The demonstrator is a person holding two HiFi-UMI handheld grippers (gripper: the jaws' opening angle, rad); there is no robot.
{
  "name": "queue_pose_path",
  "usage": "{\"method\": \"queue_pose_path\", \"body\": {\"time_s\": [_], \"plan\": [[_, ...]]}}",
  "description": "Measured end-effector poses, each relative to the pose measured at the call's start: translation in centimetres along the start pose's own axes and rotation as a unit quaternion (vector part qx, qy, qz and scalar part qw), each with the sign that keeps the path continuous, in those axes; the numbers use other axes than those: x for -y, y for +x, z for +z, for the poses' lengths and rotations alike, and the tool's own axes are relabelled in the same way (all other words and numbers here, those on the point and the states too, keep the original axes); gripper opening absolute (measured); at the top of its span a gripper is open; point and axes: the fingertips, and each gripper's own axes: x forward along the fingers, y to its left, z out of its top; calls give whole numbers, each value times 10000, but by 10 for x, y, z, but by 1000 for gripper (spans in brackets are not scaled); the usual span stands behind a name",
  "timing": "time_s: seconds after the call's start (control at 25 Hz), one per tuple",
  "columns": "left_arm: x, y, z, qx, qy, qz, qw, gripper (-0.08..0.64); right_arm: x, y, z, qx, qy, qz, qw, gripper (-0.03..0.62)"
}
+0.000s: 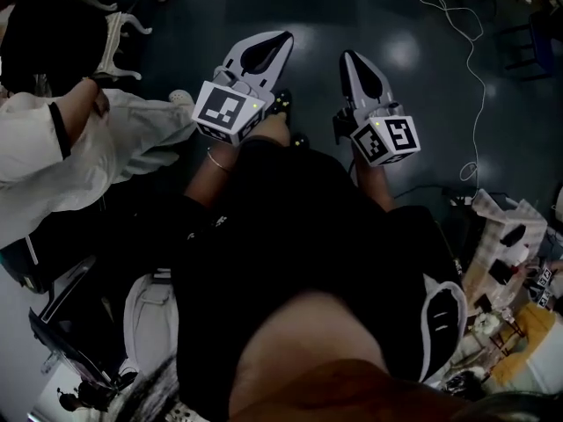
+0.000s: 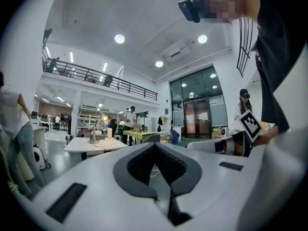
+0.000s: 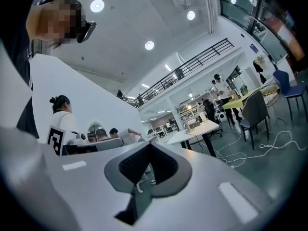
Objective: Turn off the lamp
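Note:
A small desk lamp (image 2: 93, 133) with a lit head stands on a far white table (image 2: 96, 146) in the left gripper view. It shows again as the lamp (image 3: 188, 113) on that table (image 3: 202, 128) in the right gripper view, several metres off. My left gripper (image 1: 283, 35) (image 2: 155, 144) and right gripper (image 1: 349, 55) (image 3: 149, 144) are held side by side over the dark floor, in front of my body. On both, the jaws are closed together with nothing between them. The head view shows no lamp.
A person in white (image 1: 79, 139) sits close at my left, beside a white chair (image 1: 123, 33). A white cable (image 1: 475, 69) runs over the floor at the right. Cluttered boxes and parts (image 1: 510, 262) lie at the lower right. Other people stand by distant tables (image 2: 130, 124).

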Motion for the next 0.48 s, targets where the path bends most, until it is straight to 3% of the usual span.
{"method": "queue_pose_path", "body": {"time_s": [0.48], "plan": [[-29,65,-4,44,-168,-355,9992,6,44,37,15,40,-150,-245,9996,0]]}}
